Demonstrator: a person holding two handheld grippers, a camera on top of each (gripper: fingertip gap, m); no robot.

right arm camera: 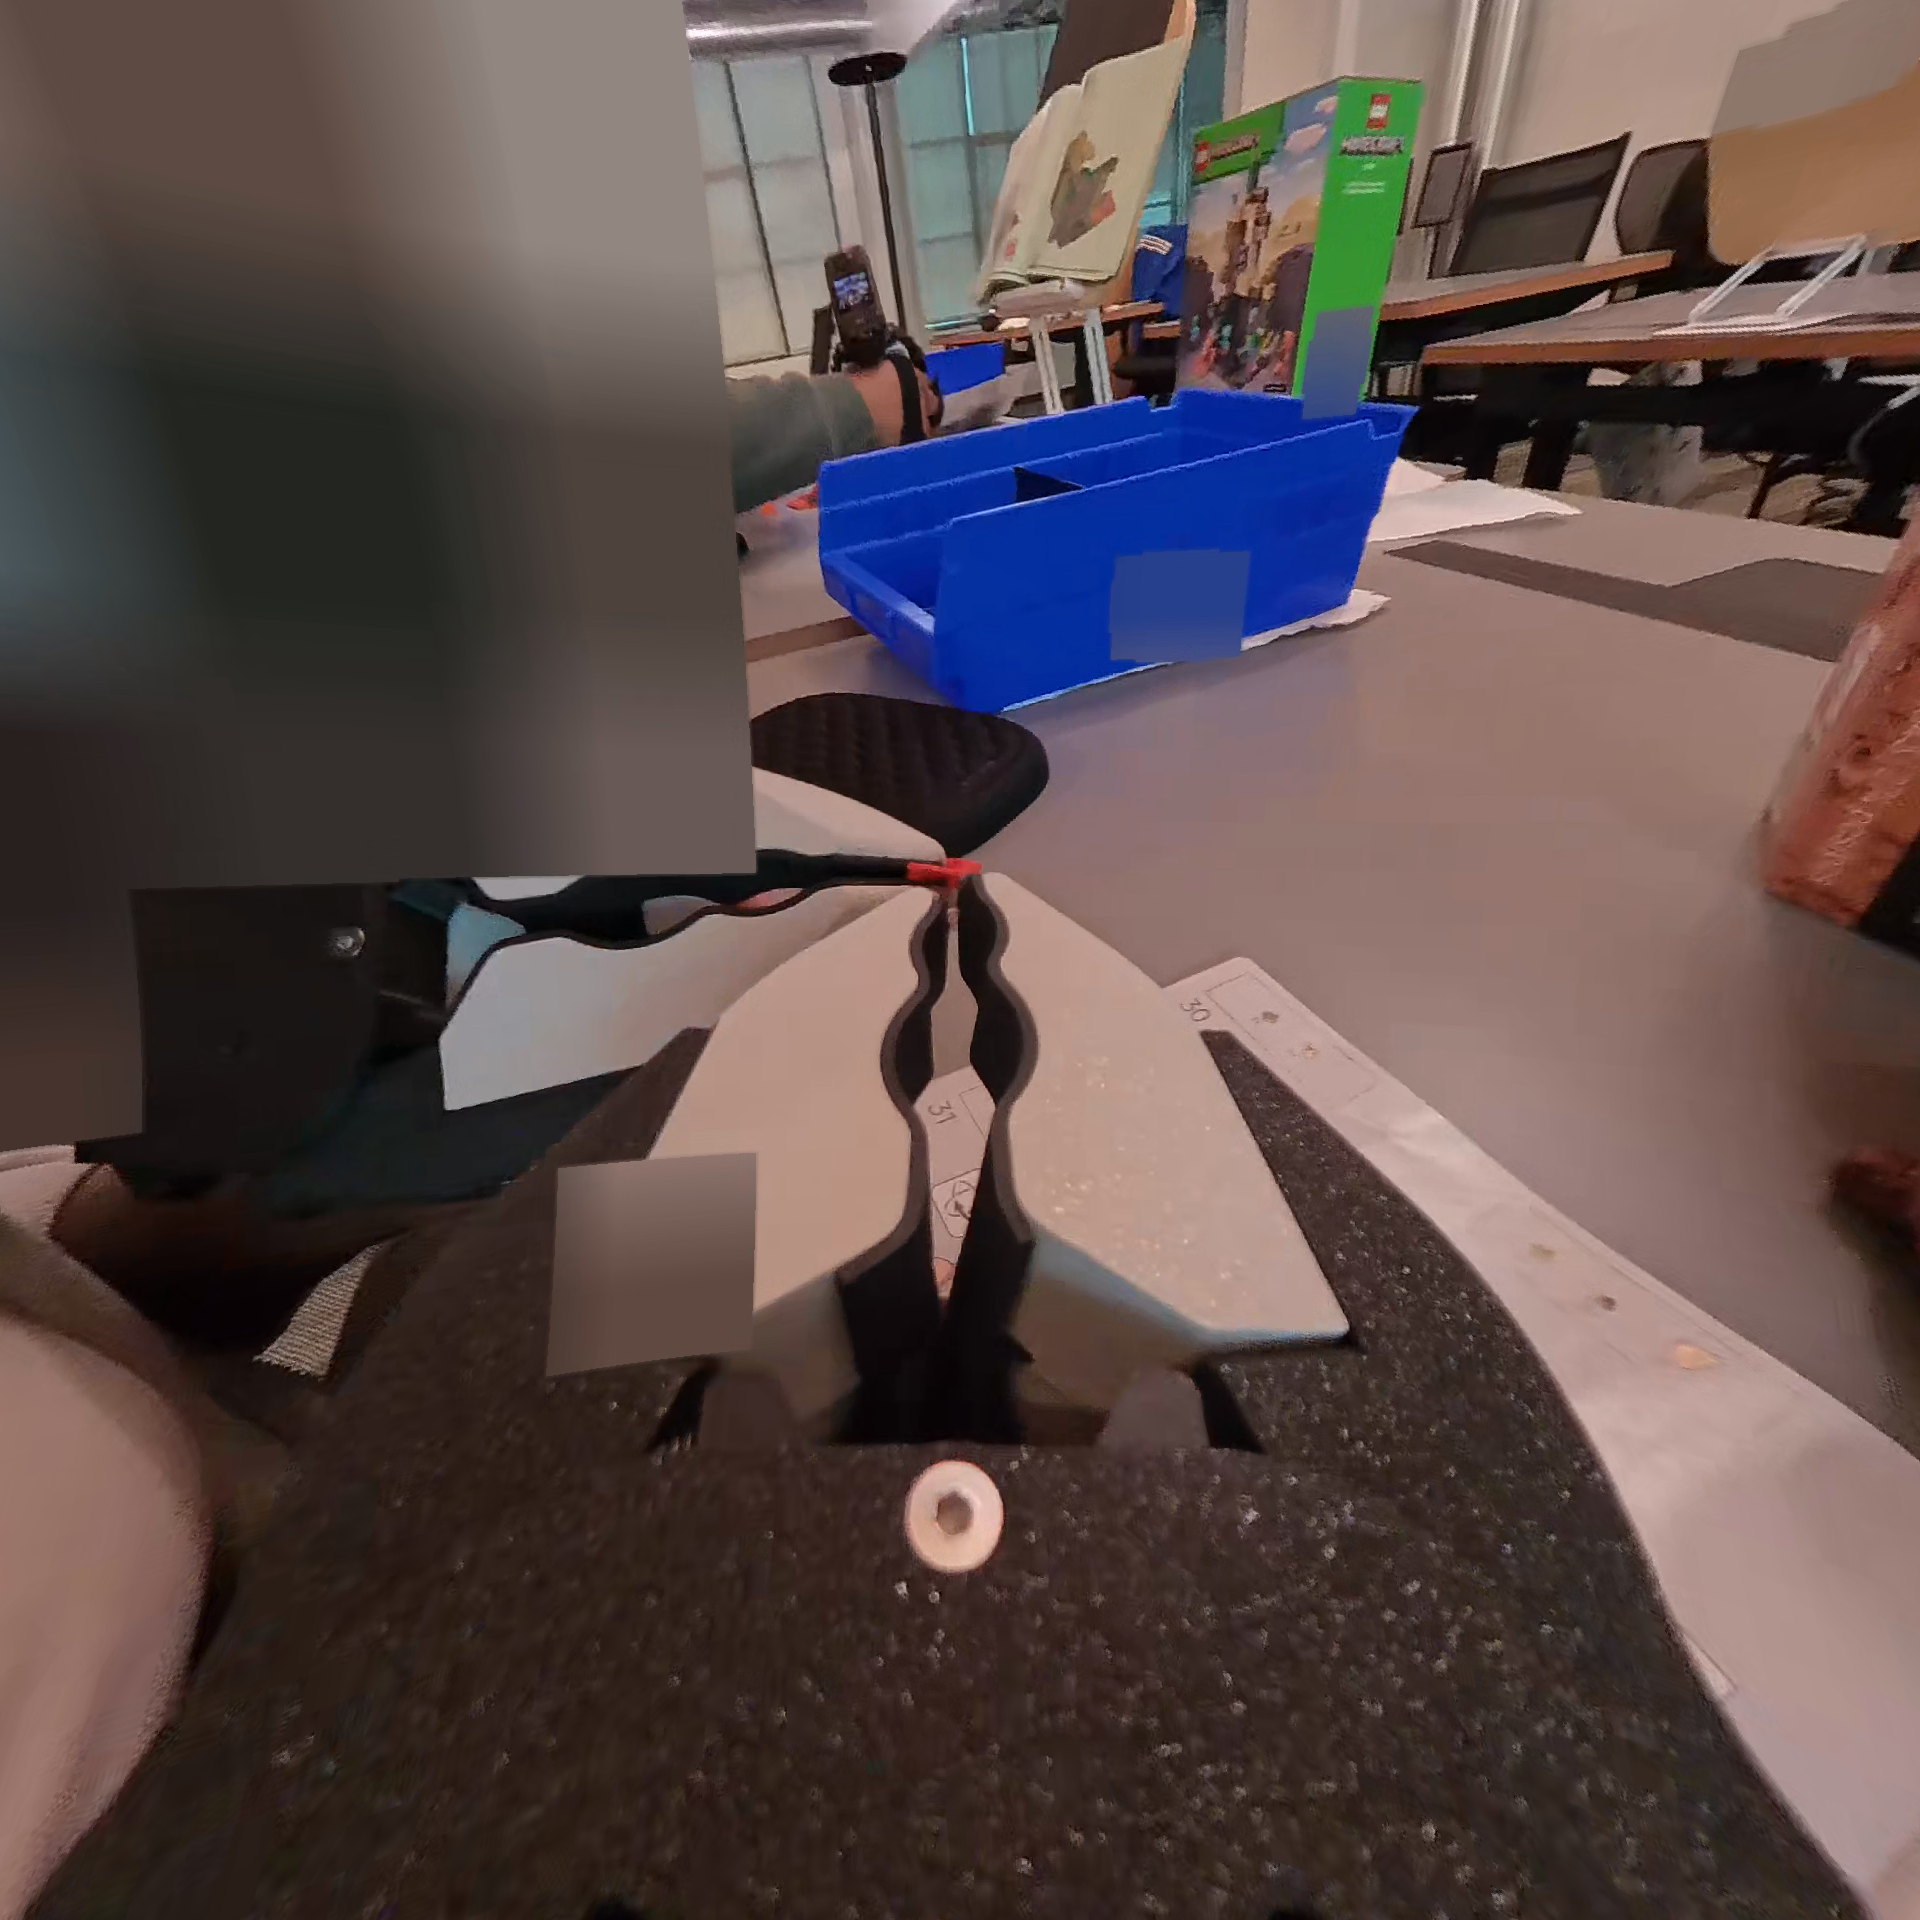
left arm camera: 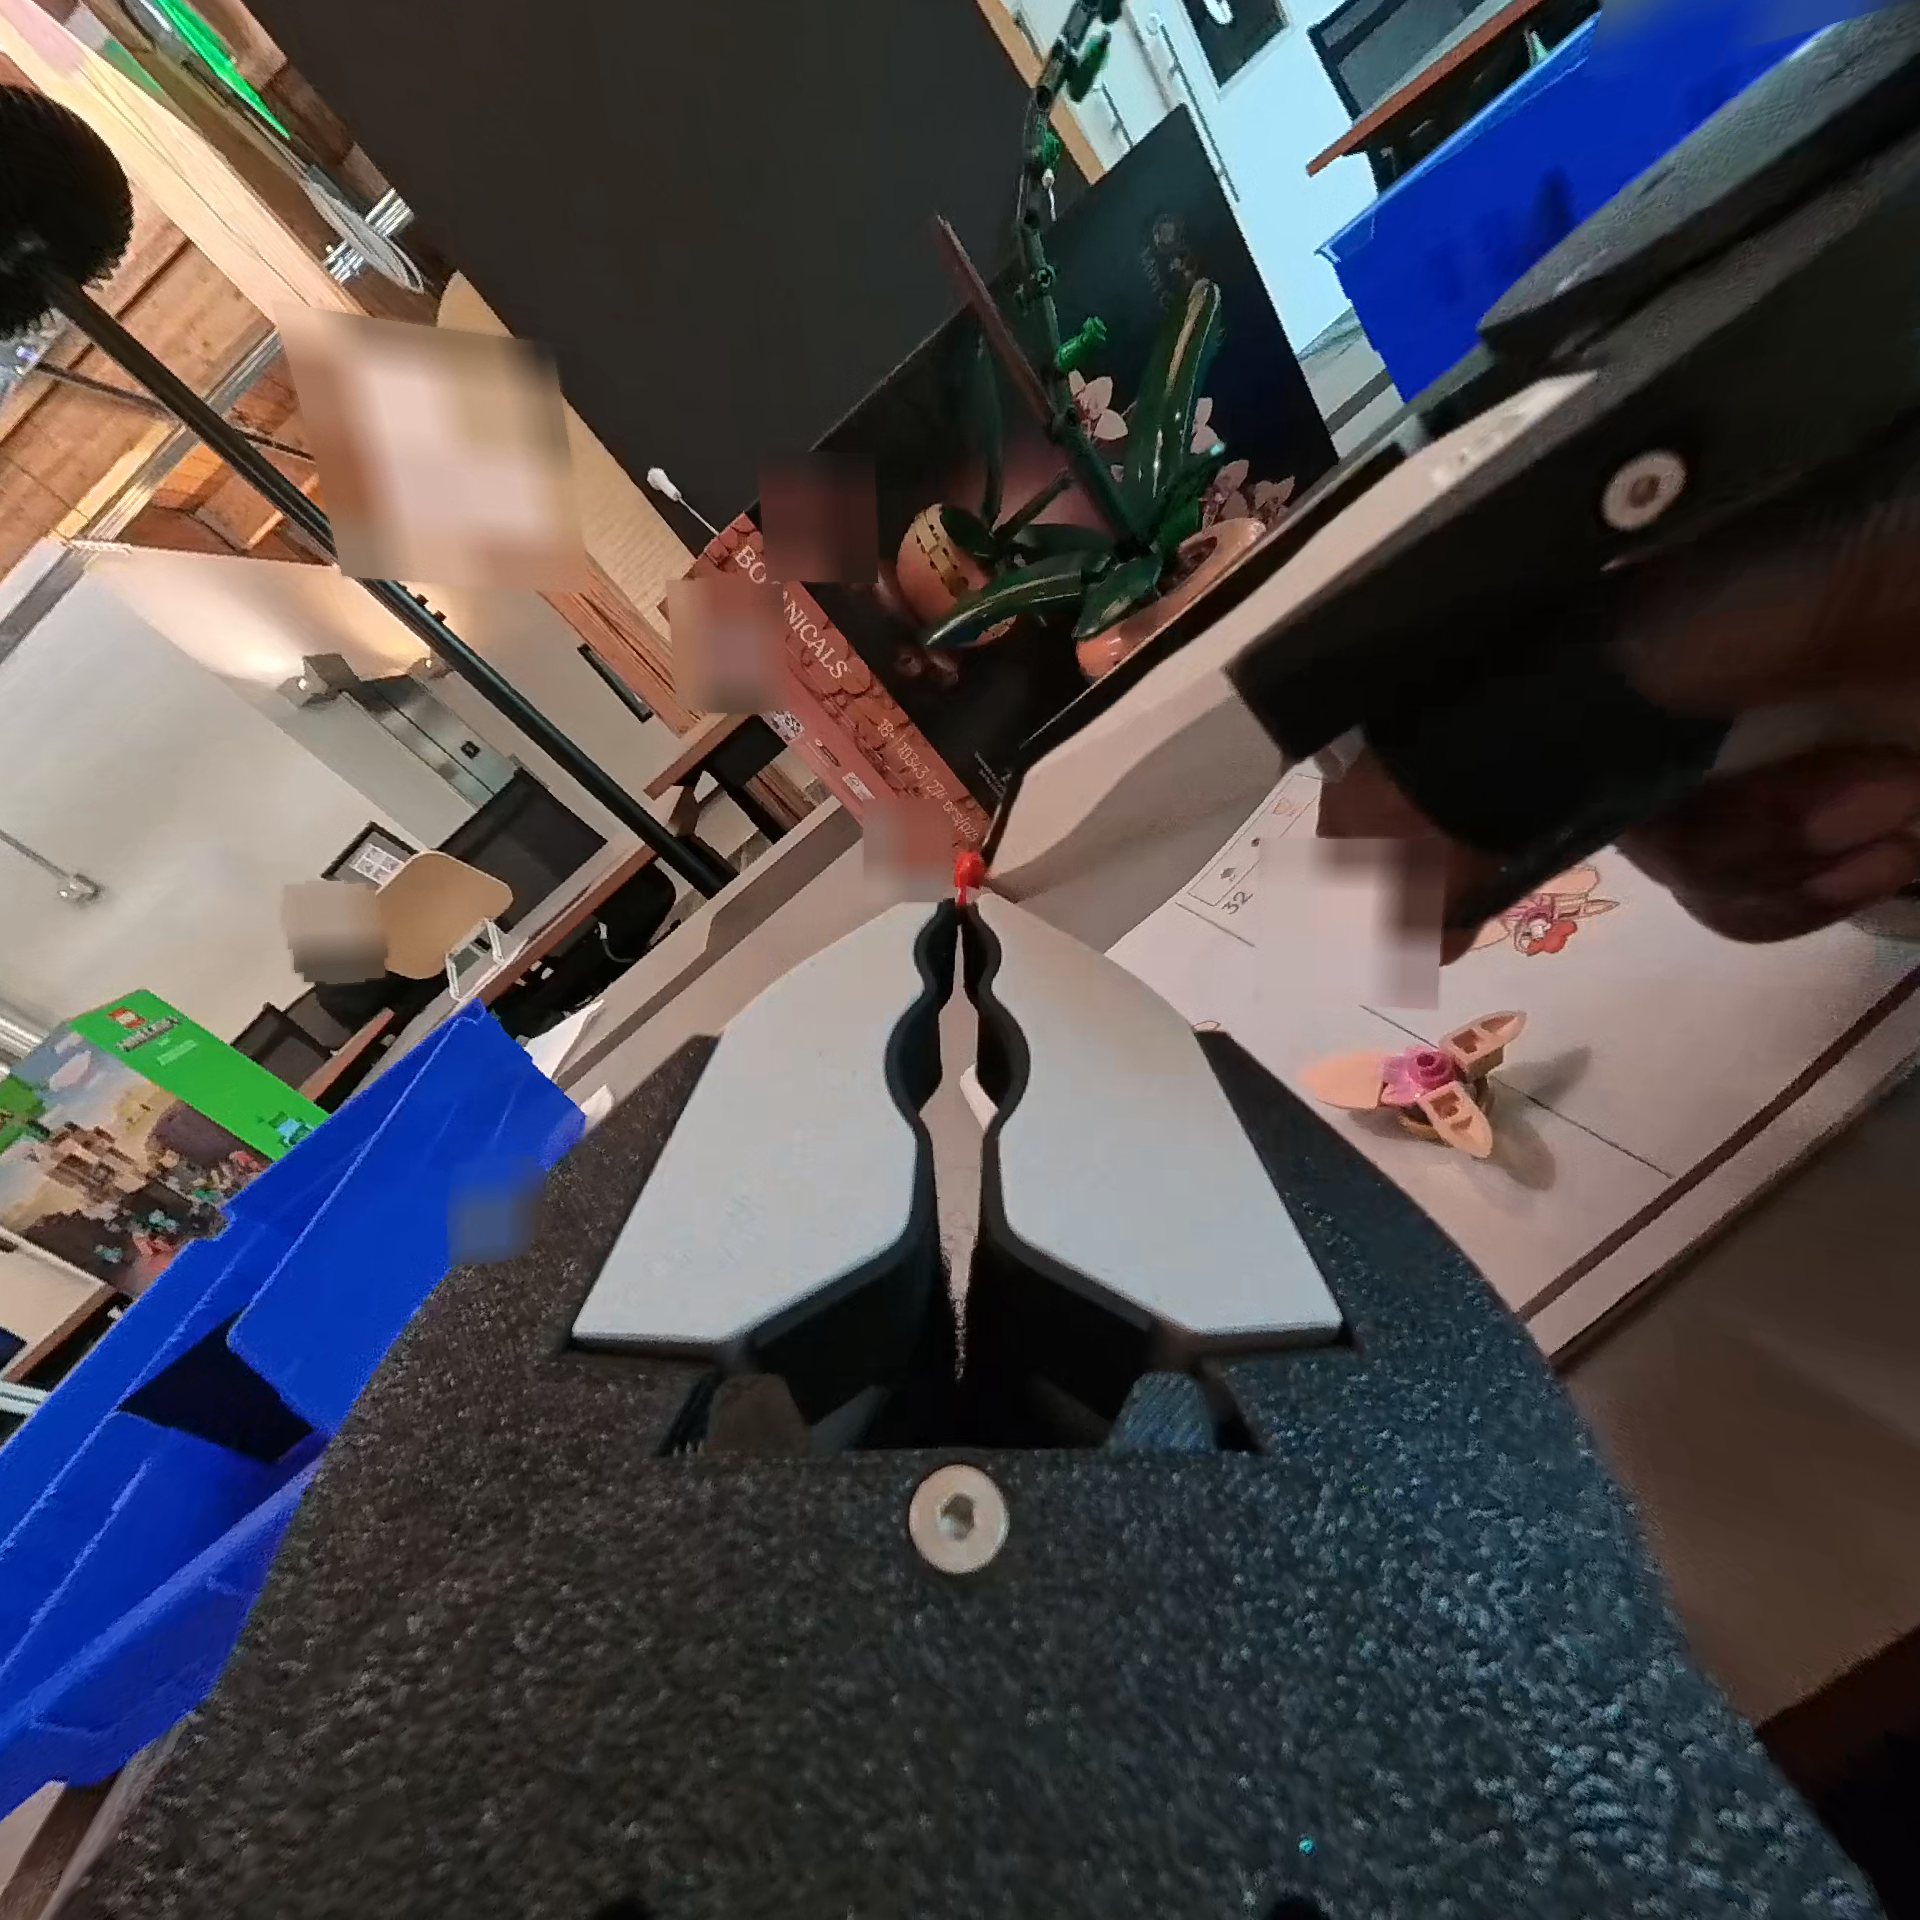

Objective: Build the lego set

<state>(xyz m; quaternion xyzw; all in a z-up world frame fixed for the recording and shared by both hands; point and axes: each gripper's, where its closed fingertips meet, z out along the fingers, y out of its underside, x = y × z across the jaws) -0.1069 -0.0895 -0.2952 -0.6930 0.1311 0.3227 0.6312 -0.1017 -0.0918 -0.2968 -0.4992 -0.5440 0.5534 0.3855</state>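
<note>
Left gripper [left arm camera: 958,920]: clenched at its tips on one small red lego piece [left arm camera: 967,871], held above the grey table [right arm camera: 1351,790].
Red piece's axis: in the right wrist view it runs left-right, across the right gripper's tips.
Right gripper [right arm camera: 951,902]: tips pinched together just under the red piece; whether they grip it cannot be told.
Blue bins [right arm camera: 1091,540]: two, nested.
Pink-and-tan lego flower [left arm camera: 1423,1081]: one, lying on the instruction sheet [left arm camera: 1299,914].
Lego orchid plant [left arm camera: 1101,520]: one, upright.
</note>
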